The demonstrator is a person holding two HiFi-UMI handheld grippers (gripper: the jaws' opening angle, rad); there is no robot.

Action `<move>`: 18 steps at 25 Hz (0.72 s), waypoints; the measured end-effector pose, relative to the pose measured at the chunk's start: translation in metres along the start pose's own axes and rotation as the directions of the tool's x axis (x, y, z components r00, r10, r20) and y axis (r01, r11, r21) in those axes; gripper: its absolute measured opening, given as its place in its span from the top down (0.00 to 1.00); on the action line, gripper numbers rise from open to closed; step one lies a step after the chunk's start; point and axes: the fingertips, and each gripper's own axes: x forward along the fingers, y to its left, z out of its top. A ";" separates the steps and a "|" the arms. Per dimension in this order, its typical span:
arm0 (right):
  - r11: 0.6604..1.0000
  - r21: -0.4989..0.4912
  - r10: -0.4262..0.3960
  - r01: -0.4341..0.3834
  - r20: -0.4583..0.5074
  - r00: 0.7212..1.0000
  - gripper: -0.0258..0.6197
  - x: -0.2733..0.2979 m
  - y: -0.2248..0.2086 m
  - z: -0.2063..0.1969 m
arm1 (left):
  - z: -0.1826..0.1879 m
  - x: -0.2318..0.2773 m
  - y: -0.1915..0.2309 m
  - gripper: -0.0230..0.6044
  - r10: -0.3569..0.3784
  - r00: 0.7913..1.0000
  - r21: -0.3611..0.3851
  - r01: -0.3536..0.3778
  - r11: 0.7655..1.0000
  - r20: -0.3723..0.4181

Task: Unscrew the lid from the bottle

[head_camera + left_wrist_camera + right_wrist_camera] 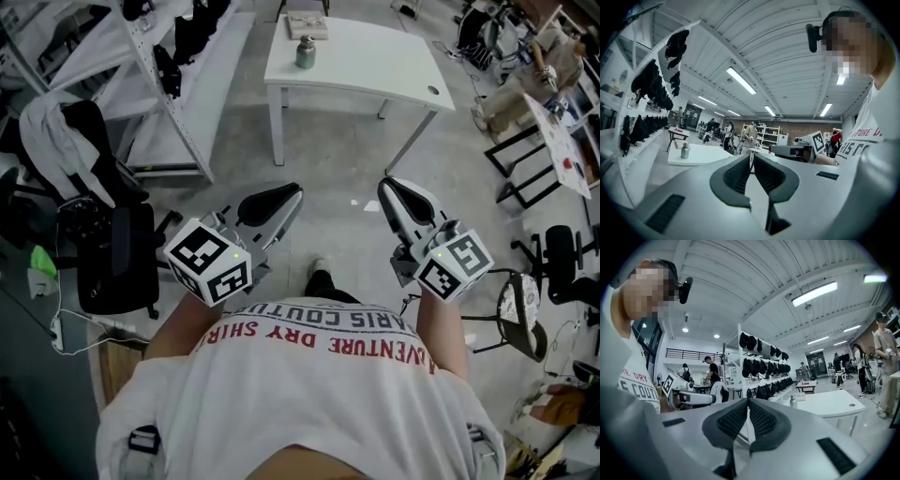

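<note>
White table (pixel 375 61) bears the bottle (pixel 306 52), shelving (pixel 192 112) beside it.

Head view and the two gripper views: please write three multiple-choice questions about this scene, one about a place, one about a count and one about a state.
1. Where does the bottle stand?
A. on the white table
B. on the floor
C. on a shelf

2. How many grippers does the person hold?
A. one
B. two
C. three

3. How do the jaws of the right gripper stand?
A. wide apart
B. together, with nothing between them
C. closed on the lid

Answers:
1 A: the head view shows the bottle upright near the table's left edge.
2 B: the left gripper and the right gripper, one in each hand.
3 B: in the right gripper view the pads meet and nothing is between them.
</note>
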 end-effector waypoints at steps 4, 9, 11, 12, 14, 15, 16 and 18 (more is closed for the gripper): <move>1.000 -0.018 0.013 -0.012 0.011 1.000 0.89 0.010 -0.007 0.000 | 0.001 0.005 0.013 0.89 0.002 1.000 0.004 -0.002 1.000 0.004; 0.999 -0.036 0.005 -0.004 0.035 0.999 0.64 0.024 -0.026 0.003 | -0.002 0.016 0.023 0.65 -0.017 1.000 0.030 0.017 0.999 -0.026; 0.999 -0.035 0.002 -0.001 0.042 0.999 0.58 0.031 -0.037 0.004 | -0.003 0.023 0.031 0.61 -0.006 0.999 0.052 0.008 0.999 -0.041; 0.999 -0.035 0.002 0.000 0.044 0.999 0.56 0.035 -0.043 0.003 | -0.004 0.027 0.035 0.59 0.001 0.999 0.057 0.002 0.998 -0.043; 0.999 -0.034 0.000 0.002 0.050 0.999 0.53 0.044 -0.057 0.003 | -0.004 0.036 0.046 0.56 0.016 0.999 0.057 -0.014 0.998 -0.045; 1.000 -0.031 0.000 0.002 0.053 0.999 0.53 0.049 -0.065 0.003 | -0.005 0.042 0.052 0.54 0.024 0.999 0.057 -0.022 0.998 -0.047; 1.000 -0.028 0.001 0.000 0.054 0.999 0.52 0.054 -0.074 0.003 | -0.005 0.048 0.059 0.53 0.032 0.998 0.057 -0.029 0.998 -0.049; 1.000 -0.026 0.005 -0.004 0.052 0.999 0.51 0.066 -0.092 0.003 | -0.002 0.063 0.074 0.51 0.046 0.998 0.055 -0.043 0.998 -0.049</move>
